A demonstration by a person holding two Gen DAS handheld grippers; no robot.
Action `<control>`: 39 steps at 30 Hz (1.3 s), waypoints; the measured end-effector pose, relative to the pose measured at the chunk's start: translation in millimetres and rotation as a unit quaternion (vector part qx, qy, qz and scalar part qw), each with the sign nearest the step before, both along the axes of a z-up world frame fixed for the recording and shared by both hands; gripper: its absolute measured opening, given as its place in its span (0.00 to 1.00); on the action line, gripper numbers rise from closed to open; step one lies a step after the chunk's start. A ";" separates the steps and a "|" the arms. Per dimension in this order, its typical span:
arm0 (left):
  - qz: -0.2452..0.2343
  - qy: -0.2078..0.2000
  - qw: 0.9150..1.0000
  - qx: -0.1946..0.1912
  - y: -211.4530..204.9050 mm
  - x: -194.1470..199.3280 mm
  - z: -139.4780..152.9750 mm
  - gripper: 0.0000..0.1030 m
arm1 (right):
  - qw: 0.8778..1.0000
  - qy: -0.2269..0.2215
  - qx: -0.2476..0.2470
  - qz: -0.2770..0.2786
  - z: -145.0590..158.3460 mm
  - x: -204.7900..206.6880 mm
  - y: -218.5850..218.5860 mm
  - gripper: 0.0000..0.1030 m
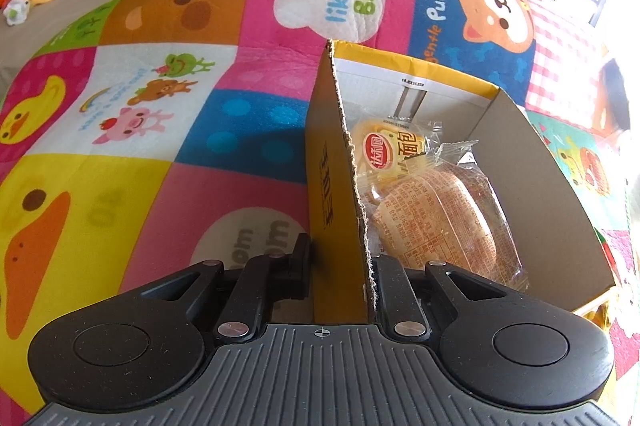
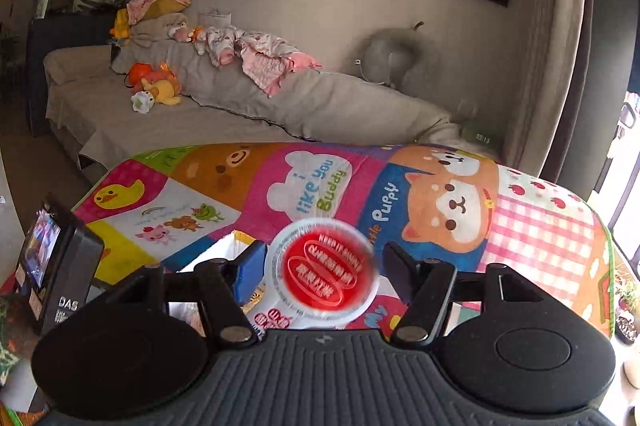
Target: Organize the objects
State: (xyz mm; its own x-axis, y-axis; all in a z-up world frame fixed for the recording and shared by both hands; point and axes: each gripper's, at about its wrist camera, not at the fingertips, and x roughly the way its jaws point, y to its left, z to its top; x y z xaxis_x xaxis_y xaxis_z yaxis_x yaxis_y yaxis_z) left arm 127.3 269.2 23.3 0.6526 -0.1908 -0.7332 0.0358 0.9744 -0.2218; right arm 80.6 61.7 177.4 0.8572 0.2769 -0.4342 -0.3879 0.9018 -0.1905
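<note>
1. Clamping the near wall of the open yellow cardboard box [image 1: 340, 186], the left gripper [image 1: 340, 262] could tear its ragged edge; wrapped buns [image 1: 432, 210] lie inside.
2. The right gripper [image 2: 324, 266], jaws wide and not gripping, has a blurred red-lidded jelly cup [image 2: 324, 270] between them; it may fall outside the box.
3. A colourful cartoon mat [image 2: 520, 226] covers the tabletop; a grey sofa [image 2: 240, 114] fills the upper frame.

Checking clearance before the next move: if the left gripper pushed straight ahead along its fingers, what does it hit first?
The left gripper already straddles the cardboard box wall. The finger inside would likely meet the wrapped bread first, just ahead; the outside finger's path looks free over the play mat. Depth uncertain.
</note>
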 end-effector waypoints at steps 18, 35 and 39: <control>0.000 0.001 1.000 -0.001 -0.7 -0.1 -0.2 0.16 | 0.977 0.101 0.062 -0.176 -64.6 -2.4 -123.6 0.82; 0.000 0.000 1.000 -0.001 -0.5 -0.4 -0.6 0.16 | 0.981 0.162 0.032 -0.099 -132.0 -25.5 -79.6 0.61; 0.000 0.001 1.000 -0.001 -0.6 -0.4 -0.6 0.16 | 0.979 0.176 0.031 -0.096 -140.3 -17.3 -74.7 0.48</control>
